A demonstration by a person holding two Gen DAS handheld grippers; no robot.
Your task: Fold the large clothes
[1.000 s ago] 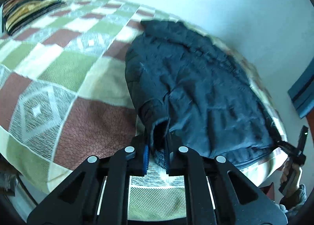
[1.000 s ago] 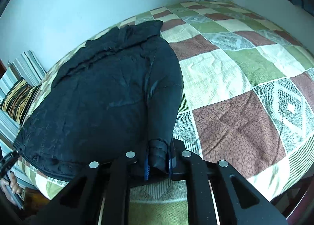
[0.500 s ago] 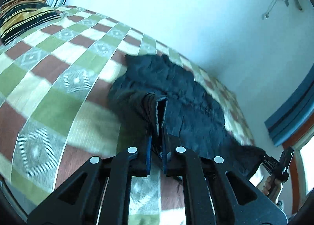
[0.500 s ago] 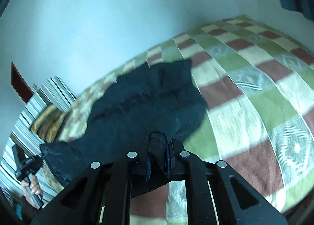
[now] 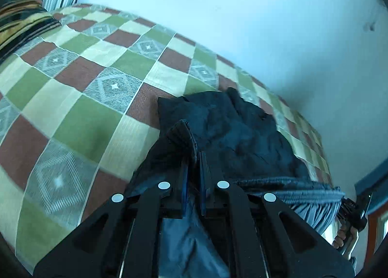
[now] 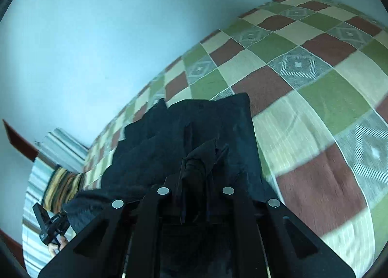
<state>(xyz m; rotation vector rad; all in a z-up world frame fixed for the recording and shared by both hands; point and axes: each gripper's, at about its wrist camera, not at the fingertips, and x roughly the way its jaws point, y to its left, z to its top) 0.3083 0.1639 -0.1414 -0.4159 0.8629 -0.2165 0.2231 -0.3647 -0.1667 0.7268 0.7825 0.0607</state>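
A dark navy padded jacket (image 5: 232,132) lies on the checked bedspread (image 5: 80,118); it also shows in the right wrist view (image 6: 206,122). My left gripper (image 5: 194,159) is shut on one corner of the jacket's near edge and holds it lifted off the bed. My right gripper (image 6: 194,166) is shut on the other corner of the same edge, also lifted. The edge hangs stretched between them; its grey lining (image 5: 303,195) shows. The far part of the jacket rests on the bed. Each gripper shows in the other's view: the right (image 5: 351,215), the left (image 6: 52,225).
The bed runs along a pale blue wall (image 5: 242,23). A striped pillow (image 5: 21,18) lies at the head end, seen also in the right wrist view (image 6: 60,185). A dark blue curtain edge (image 5: 373,178) is at the far right. Bare bedspread (image 6: 315,88) lies beside the jacket.
Both grippers have lifted the jacket's near edge up from the bed and carried it toward the far end. The jacket no longer lies flat; its near half hangs in the air.
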